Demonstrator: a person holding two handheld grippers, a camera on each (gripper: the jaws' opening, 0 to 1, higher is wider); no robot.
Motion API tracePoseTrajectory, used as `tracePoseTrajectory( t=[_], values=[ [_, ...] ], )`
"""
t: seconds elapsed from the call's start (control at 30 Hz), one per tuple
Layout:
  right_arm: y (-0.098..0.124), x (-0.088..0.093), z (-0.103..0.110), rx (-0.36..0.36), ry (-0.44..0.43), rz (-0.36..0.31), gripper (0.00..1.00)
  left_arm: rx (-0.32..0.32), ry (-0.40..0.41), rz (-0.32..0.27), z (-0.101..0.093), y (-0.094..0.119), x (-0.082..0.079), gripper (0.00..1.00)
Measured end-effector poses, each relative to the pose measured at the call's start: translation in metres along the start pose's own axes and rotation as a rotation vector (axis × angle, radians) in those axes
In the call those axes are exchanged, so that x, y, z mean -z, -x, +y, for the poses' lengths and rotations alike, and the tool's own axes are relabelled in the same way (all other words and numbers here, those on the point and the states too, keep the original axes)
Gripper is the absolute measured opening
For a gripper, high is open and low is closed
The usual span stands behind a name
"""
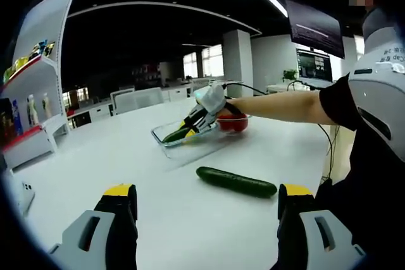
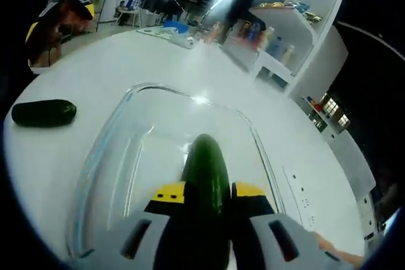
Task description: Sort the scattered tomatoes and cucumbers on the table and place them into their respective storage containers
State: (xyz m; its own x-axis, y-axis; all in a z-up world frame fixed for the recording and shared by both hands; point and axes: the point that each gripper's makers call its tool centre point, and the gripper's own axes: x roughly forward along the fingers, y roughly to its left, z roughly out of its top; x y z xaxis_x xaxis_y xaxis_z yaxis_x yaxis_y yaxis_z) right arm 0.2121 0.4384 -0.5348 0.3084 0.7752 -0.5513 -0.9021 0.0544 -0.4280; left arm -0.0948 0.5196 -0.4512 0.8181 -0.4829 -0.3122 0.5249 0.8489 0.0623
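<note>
Your right gripper (image 2: 202, 197) is clamped on a dark green cucumber (image 2: 206, 175), holding it just over the clear rectangular glass dish (image 2: 114, 131) on the white bench (image 1: 126, 150). Your left gripper (image 1: 205, 197) hangs with its jaws spread wide and nothing between them, above the bench. A second loose green cucumber (image 1: 236, 181) lies on the bench near that dish. Beside the dish sits a clear container of red tomatoes (image 1: 233, 122).
</note>
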Motion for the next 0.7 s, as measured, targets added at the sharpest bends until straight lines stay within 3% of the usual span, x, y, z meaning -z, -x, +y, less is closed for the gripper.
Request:
tracePoseTrajectory(
  t=[0.57, 0.7],
  values=[
    [0.010, -0.008, 0.027, 0.058, -0.015, 0.027, 0.24, -0.003, 0.000, -0.002, -0.002, 0.002, 0.000, 0.92],
    [0.012, -0.010, 0.018, 0.069, -0.049, -0.002, 0.28, -0.001, -0.001, -0.006, -0.003, 0.003, -0.001, 0.92]
  ],
)
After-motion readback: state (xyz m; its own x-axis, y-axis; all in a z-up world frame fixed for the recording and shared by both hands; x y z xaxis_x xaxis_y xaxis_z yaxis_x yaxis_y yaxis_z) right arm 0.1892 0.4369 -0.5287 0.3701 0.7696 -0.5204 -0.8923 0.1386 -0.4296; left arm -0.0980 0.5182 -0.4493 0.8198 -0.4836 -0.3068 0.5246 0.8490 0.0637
